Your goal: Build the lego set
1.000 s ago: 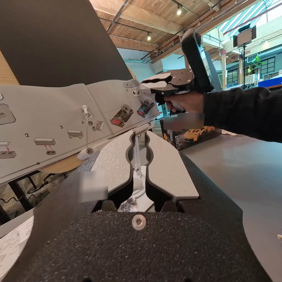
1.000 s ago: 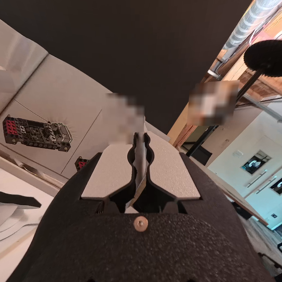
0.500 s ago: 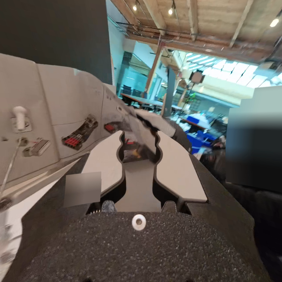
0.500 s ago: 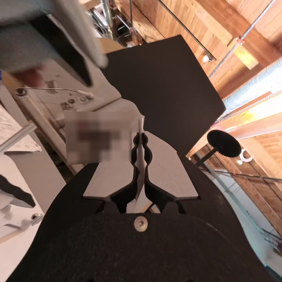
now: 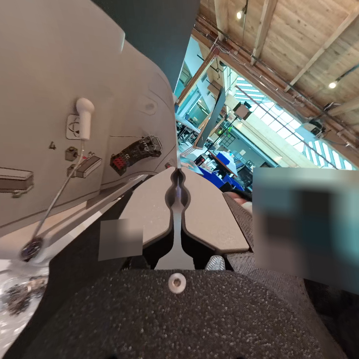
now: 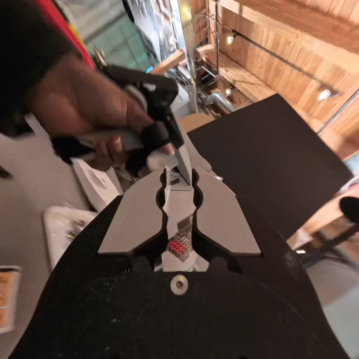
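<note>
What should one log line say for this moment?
left gripper: shut on booklet page | right gripper: open, holds nothing, page visible behind its fingers | bricks: none held

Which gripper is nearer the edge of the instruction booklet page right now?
Left. The left gripper has its jaws shut on the page edge of the booklet. The right gripper has its jaws open, with the page between them but not touching.

The open instruction booklet point(image 5: 58, 81) carries printed step numbering beside its brick drawings, seen from the left wrist. Elsewhere nothing can be read: the box point(image 6: 5, 295) at the right wrist view's edge is blurred.
</note>
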Motion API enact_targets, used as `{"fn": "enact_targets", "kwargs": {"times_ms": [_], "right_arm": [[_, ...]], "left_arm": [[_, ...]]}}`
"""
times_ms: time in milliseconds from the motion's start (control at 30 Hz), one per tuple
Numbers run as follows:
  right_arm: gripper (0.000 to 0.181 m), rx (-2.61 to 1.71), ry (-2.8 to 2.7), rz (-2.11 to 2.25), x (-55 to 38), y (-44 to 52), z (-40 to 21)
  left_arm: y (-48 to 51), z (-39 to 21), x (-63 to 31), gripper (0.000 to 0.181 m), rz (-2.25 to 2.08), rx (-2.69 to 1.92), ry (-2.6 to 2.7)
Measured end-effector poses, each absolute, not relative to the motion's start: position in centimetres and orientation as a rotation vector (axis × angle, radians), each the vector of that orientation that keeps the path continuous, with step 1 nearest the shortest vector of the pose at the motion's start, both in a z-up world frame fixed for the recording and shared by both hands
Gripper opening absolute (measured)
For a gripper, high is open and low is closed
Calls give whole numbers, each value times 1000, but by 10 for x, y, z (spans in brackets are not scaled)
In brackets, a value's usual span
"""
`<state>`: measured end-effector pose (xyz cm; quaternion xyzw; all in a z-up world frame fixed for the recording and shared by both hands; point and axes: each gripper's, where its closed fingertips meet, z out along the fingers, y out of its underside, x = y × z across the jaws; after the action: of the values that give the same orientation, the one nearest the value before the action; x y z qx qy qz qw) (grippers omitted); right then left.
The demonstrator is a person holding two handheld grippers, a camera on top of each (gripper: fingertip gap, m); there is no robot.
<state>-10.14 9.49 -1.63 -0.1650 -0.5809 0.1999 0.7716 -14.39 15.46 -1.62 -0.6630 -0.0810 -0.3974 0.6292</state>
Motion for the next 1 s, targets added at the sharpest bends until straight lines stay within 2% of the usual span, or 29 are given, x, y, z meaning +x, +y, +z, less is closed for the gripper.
{"fn": "enact_targets", "kwargs": {"times_ms": [67,133,167,233,300,467,533,600,633,700,733,767,867,1000], "right_arm": [[37,-476,-1269,567,-91,93,-4],[65,-611,-1325,574,-90,109,-7],[72,-666,-1359,552,-93,116,-15],[75,-705,-1405,497,-98,116,-33],[67,-638,-1394,388,-101,106,-42],[60,-468,-1193,35,-96,117,-44],[41,-425,-1125,-33,-93,123,-38],[9,-399,-1072,-42,-89,125,-28],[1,-392,-1053,-38,-87,124,-23],[0,-411,-1040,-6,-86,124,-15],[0,-438,-1041,20,-85,126,-13],[0,-474,-1038,58,-83,129,-13],[0,-565,-1040,176,-80,136,-13],[0,-645,-1030,340,-87,130,-6]], "left_arm": [[147,-15,-149,0,-863,-1530,-151],[141,-10,-154,0,-846,-1521,-144],[139,-6,-155,0,-855,-1507,-147],[136,0,-154,0,-878,-1487,-149],[134,5,-152,0,-892,-1474,-150],[127,18,-151,0,-980,-1425,-192],[125,21,-151,0,-988,-1425,-191],[125,24,-151,2,-971,-1429,-189],[124,27,-153,12,-955,-1413,-194],[117,39,-165,37,-894,-1359,-196],[111,44,-177,40,-828,-1338,-194],[104,46,-193,40,-718,-1332,-196],[93,28,-234,23,-263,-1468,-156],[118,-23,-227,33,174,-1806,78]]}}
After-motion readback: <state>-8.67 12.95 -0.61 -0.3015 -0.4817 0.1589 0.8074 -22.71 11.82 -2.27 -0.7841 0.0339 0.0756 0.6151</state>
